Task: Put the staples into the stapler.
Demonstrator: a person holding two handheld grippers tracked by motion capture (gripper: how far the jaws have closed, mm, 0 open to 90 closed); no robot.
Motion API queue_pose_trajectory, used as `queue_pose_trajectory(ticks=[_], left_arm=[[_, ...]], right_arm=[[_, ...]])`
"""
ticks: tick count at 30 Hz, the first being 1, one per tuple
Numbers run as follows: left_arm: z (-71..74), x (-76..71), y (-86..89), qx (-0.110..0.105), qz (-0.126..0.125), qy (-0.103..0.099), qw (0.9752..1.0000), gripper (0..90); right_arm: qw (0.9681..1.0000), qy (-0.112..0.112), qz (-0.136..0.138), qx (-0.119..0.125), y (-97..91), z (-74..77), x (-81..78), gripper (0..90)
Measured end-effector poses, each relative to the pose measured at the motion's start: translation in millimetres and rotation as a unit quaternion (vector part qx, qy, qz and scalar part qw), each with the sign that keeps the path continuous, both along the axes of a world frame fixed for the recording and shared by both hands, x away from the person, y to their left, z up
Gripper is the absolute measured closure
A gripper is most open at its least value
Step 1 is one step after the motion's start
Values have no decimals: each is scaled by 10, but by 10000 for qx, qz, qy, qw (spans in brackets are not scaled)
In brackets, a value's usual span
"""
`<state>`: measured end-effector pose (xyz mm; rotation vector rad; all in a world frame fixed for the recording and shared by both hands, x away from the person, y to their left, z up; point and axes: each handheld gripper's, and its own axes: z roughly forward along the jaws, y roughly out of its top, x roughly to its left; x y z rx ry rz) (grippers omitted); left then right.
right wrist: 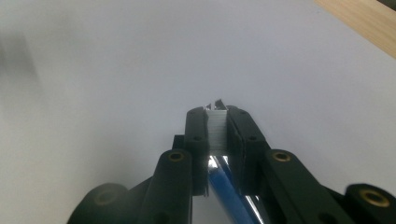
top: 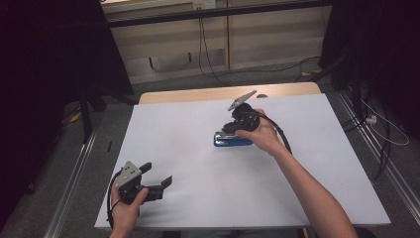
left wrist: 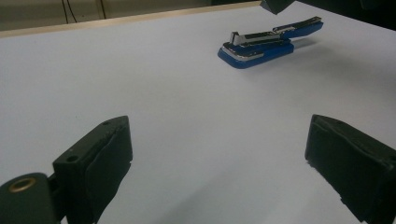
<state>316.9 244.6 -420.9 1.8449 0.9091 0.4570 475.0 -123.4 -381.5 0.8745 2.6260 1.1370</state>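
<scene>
Nearest the high camera, the left tongs (top: 157, 177) sit wide apart and hold nothing, low over the near left corner of the table (top: 198, 198). In the left gripper view their two black pads (left wrist: 109, 156) frame bare white surface, with the stapler (left wrist: 266, 44) well beyond them.

Further out, toward the middle of the table and a little nearer its far edge, the right tongs (top: 233, 130) are closed narrowly on the stapler (top: 232, 141). The right gripper view shows the jaws pinching a pale strip, seemingly the stapler's metal top arm (right wrist: 217, 130), with the blue body (right wrist: 226, 191) running down between them. From the left gripper view the top arm looks raised off the base, which rests flat on the table.

The main risk, as I judge it, is the grip itself: it is on a thin, smooth, hinged part. If the right hand (top: 265, 135) lifts, the base could swing down on the hinge and twist the stapler out of the pads, or the metal could slide free and drop. Squeezing or pressing downward might fire a staple or snap the arm shut. With the left tongs so far off, nothing steadies the base against skidding toward the far edge.
</scene>
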Motion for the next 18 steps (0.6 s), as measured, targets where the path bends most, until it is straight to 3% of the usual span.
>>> queue_pose_trajectory(ticks=[5, 7, 18], left_arm=[[2, -2, 5, 0, 9, -5, 10000, 75], [1, -2, 6, -26, 15, -18, 10000, 76], [0, 6, 18, -13, 20, -19, 10000, 76]], right_arm=[[9999, -91, 61, 0, 56, 40, 36, 790], [9999, 57, 150, -12, 73, 27, 66, 790], [9998, -12, 163, -145, 54, -4, 149, 790]])
